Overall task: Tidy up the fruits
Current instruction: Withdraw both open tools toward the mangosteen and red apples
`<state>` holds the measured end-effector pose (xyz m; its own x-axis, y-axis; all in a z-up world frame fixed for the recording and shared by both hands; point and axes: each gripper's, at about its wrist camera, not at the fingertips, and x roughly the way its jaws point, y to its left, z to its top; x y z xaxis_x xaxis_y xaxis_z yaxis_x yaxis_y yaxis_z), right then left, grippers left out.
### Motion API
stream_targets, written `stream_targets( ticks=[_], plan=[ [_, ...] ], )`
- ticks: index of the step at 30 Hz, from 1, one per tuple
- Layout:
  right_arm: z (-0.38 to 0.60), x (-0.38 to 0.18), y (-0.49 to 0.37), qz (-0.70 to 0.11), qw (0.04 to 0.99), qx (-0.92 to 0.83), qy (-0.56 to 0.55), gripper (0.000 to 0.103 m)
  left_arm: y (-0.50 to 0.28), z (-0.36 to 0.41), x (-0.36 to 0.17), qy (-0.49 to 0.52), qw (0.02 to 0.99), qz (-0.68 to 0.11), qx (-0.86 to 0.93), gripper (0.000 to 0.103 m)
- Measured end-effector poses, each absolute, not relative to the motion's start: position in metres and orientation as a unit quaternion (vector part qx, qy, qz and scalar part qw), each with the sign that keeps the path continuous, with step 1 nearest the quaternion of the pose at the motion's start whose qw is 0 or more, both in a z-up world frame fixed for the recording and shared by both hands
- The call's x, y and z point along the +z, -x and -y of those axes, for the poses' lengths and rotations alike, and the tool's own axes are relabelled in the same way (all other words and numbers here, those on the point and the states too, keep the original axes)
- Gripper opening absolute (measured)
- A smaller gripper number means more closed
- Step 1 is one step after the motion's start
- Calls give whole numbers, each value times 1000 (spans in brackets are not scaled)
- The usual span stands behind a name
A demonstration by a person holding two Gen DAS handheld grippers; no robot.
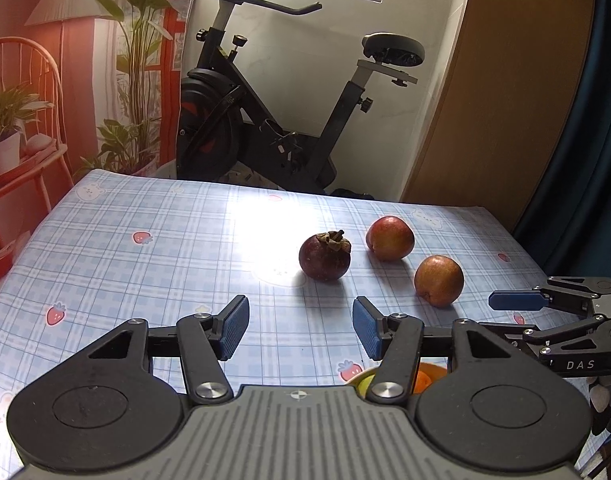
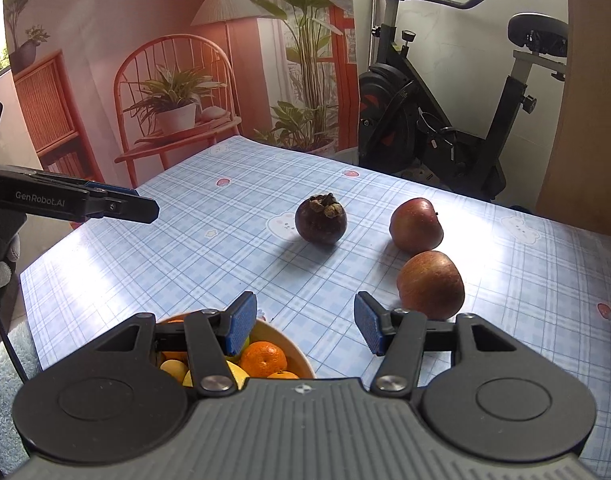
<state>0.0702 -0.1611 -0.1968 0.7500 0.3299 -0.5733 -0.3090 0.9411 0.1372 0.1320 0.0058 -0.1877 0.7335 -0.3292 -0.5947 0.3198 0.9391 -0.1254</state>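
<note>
A dark purple mangosteen (image 1: 324, 256) (image 2: 320, 219) and two red apples, one far (image 1: 390, 238) (image 2: 416, 225) and one near (image 1: 438, 280) (image 2: 431, 285), lie on the blue plaid tablecloth (image 1: 145, 272) (image 2: 209, 248). A cream bowl (image 2: 293, 350) holding oranges (image 2: 263, 358) and yellow fruit sits at the near edge, partly hidden under my right gripper; its edge also shows in the left wrist view (image 1: 355, 378). My left gripper (image 1: 300, 328) is open and empty, short of the mangosteen. My right gripper (image 2: 305, 326) is open and empty above the bowl's far rim, left of the near apple.
An exercise bike (image 1: 265, 120) (image 2: 445, 120) stands beyond the table's far edge. A printed backdrop with a chair and plants (image 2: 177, 100) is at the left. A wooden panel (image 1: 505, 80) is at the right. Each gripper shows in the other's view (image 1: 553, 320) (image 2: 77, 202).
</note>
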Motion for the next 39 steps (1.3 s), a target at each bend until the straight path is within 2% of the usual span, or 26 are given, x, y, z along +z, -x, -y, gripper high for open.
stream_targets(
  ticks=[6, 14, 27, 30, 34, 39],
  plan=[
    [187, -198, -79, -306, 941, 141, -34, 58, -150, 0, -183, 15, 935, -313, -168, 66],
    [212, -203, -93, -309, 944, 110, -49, 58, -173, 2, -173, 16, 940, -301, -161, 70],
    [222, -211, -115, -319, 940, 104, -54, 58, -206, 12, -176, 11, 934, -315, -168, 70],
    [223, -215, -120, -326, 938, 102, -53, 60, -214, 13, -172, 22, 933, -316, -173, 70],
    [225, -222, -125, -332, 936, 101, -62, 69, -217, 21, -181, 16, 928, -326, -180, 71],
    [234, -225, -128, -329, 936, 93, -85, 70, -218, 25, -193, 13, 924, -340, -173, 71]
  ],
)
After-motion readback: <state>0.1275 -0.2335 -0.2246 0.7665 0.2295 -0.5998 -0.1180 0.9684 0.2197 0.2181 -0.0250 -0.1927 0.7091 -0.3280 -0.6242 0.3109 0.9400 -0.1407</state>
